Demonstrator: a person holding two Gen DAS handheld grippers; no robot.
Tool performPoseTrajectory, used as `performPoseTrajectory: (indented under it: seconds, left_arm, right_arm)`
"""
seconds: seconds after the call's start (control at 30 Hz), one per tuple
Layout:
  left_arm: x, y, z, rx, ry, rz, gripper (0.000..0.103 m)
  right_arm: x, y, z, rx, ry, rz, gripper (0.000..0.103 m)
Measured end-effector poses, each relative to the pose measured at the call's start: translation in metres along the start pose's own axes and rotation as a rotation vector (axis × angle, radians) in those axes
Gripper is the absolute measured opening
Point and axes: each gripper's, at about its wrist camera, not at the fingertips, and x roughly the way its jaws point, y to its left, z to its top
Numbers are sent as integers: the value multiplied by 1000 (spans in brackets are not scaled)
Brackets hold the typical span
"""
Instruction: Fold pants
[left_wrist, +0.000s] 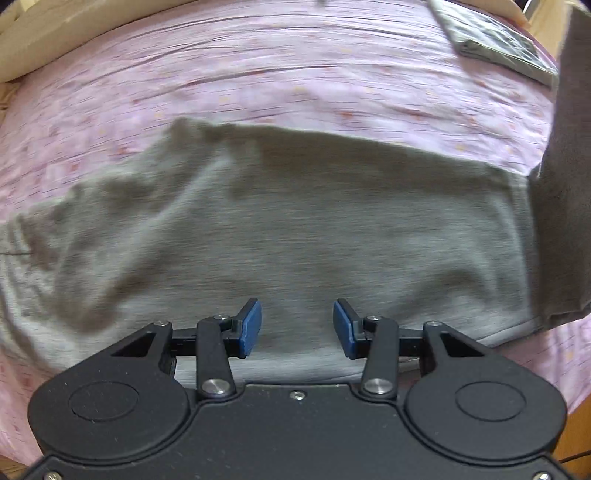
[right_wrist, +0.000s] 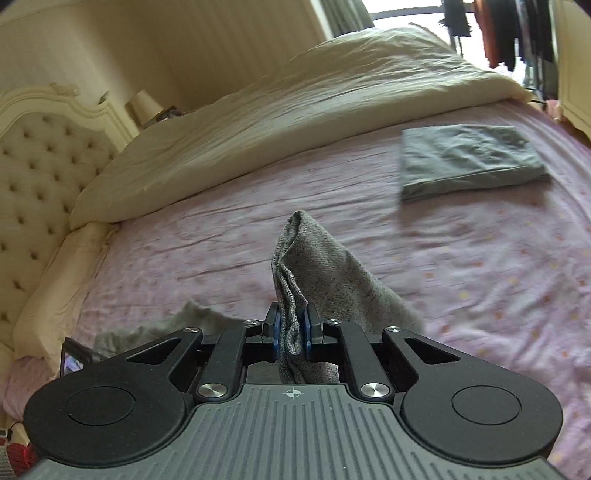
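Pants (left_wrist: 295, 229) are spread across the pink bed sheet (left_wrist: 258, 74) beneath the left gripper (left_wrist: 297, 328), whose jaws stand apart with nothing between them. Grey cloth, seemingly a pant end, is pinched by the right gripper (right_wrist: 293, 328). At two o'clock lies a folded garment (right_wrist: 469, 162); beyond, a cream duvet (right_wrist: 295, 103).
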Motion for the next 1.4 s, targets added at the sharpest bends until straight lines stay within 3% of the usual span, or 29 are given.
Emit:
performPoseTrajectory:
  seconds: [0.1,0.27,0.33,0.47,0.57,0.7,0.77,0.83,0.9,1.03,1.13,1.2,1.4]
  left_arm:
    - [-1,38,-5,-3,3,22,52]
    - [-5,82,-9,32,-8,59,52]
    - [-8,93,-8,45,-17,64,52]
    - [-19,98,-1,72,-51,33,52]
    - [-27,85,7,91,-81,-16,52]
    - [-33,48,16,138,-118,-96,52]
    - [-30,28,18,169,-118,-122,52]
    - [-23,9,17,207,-110,-130,52]
    - [-10,-5,13,242,-93,-112,53]
    - [30,-16,1,277,11,2,53]
    - [41,-5,-3,236,26,26,66]
    - [37,1,2,194,41,31,66]
    - [2,19,9,74,-20,86,62]
  right_arm:
    - [54,36,-25,-16,57,29,12]
    - [128,78,-70,-69,150,-74,15]
    - [141,81,-81,-44,192,-60,16]
    - [116,83,-80,4,158,9,23]
    - [87,70,-75,57,103,5,25]
    - [53,10,-70,219,50,-151,25]
    - [42,-28,-74,295,57,-252,25]
    - [38,-57,-80,344,80,-292,19]
    - [40,-75,-88,344,125,-314,15]
    - [65,-82,-116,320,252,-280,11]
    - [77,-67,-125,212,300,-278,11]
    - [75,-67,-121,218,314,-272,11]
    - [52,-61,-81,113,169,-219,11]
